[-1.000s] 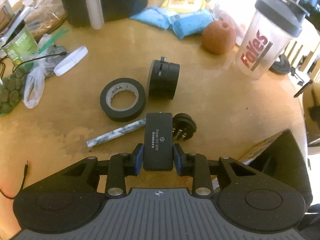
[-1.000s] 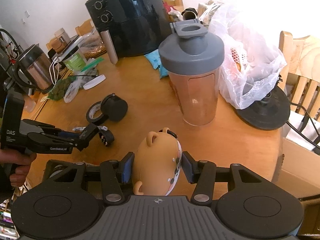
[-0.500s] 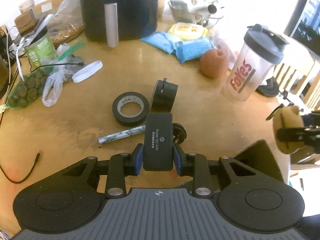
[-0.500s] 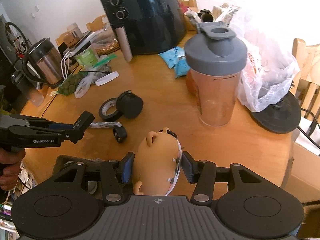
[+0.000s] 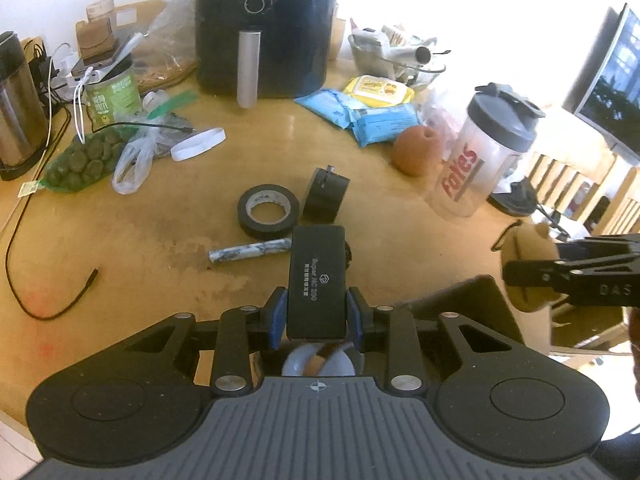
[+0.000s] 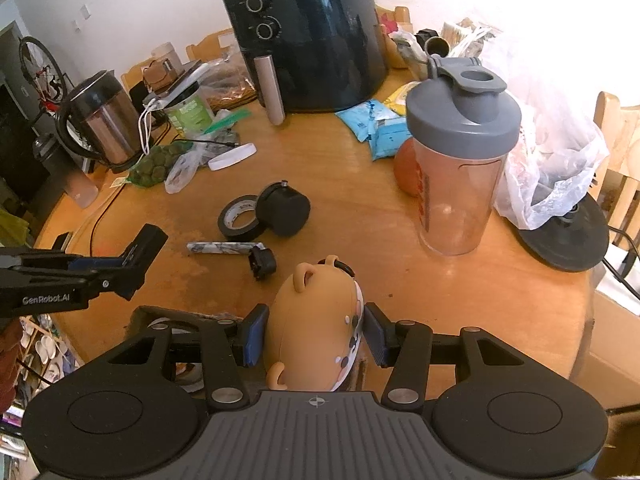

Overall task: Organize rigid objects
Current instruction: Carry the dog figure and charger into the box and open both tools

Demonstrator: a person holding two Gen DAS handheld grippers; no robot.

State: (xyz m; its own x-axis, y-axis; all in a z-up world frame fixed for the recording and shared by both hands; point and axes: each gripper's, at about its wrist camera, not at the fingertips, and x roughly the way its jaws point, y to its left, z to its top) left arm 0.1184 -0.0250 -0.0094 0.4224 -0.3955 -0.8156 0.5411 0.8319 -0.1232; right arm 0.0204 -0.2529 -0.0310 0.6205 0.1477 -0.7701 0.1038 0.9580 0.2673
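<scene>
Air fryer (image 6: pixel 308 32), kettle (image 6: pixel 106 120) and shaker bottle (image 6: pixel 460 152) share the table (image 6: pixel 360 216).

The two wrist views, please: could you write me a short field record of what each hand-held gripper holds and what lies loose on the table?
left hand-held gripper: shut on the black rectangular device, above the table
right hand-held gripper: shut on the tan animal-shaped case
loose on table: black tape roll touching the black caster wheel; marbled stick; small black plug
right of these: shaker bottle, upright, lid on
at the back: black air fryer
</scene>
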